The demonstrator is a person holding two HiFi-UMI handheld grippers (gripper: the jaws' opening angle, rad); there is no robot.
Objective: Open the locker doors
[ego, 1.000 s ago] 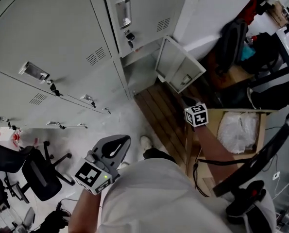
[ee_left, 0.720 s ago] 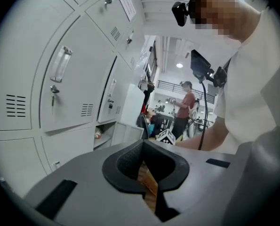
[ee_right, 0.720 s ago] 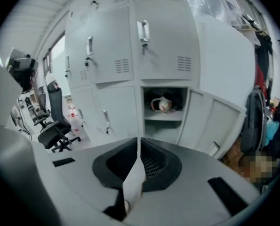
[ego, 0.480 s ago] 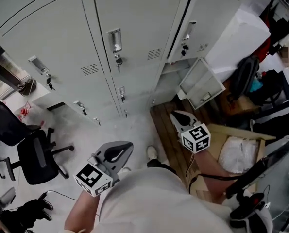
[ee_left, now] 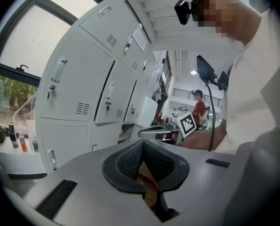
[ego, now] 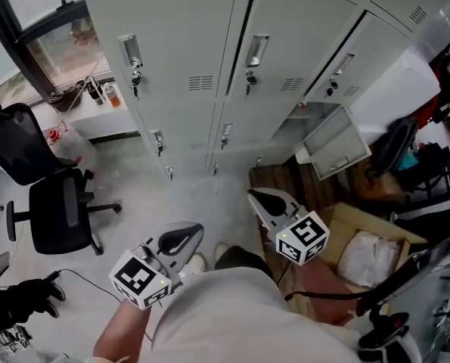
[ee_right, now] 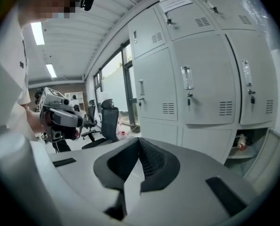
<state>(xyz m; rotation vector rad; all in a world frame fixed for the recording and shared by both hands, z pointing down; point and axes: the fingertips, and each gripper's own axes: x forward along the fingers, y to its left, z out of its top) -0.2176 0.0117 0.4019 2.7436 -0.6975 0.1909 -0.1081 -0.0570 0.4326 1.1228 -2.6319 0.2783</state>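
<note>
A bank of grey lockers [ego: 187, 21] fills the top of the head view. Its tall doors are shut, each with a handle [ego: 256, 51] and a key. One small lower door [ego: 336, 153] at the right hangs open; the right gripper view shows its open compartment [ee_right: 245, 142]. My left gripper [ego: 197, 230] [ee_left: 142, 144] is shut with nothing in it, well short of the lockers [ee_left: 78, 79]. My right gripper [ego: 252, 196] [ee_right: 139, 140] also faces the lockers from a distance. Its jaws have just been closing and are shut on nothing.
A black office chair [ego: 54, 210] stands on the floor at the left. A cardboard box [ego: 338, 225] with a white bag and a dark backpack [ego: 395, 146] are at the right. A wooden floor strip [ego: 274, 184] runs to the open compartment. Bottles [ego: 96, 93] stand by the window.
The head view has swung up and left, so the tall upper doors and the window now show. Both grippers have travelled with it. The right one has risen nearer the camera.
</note>
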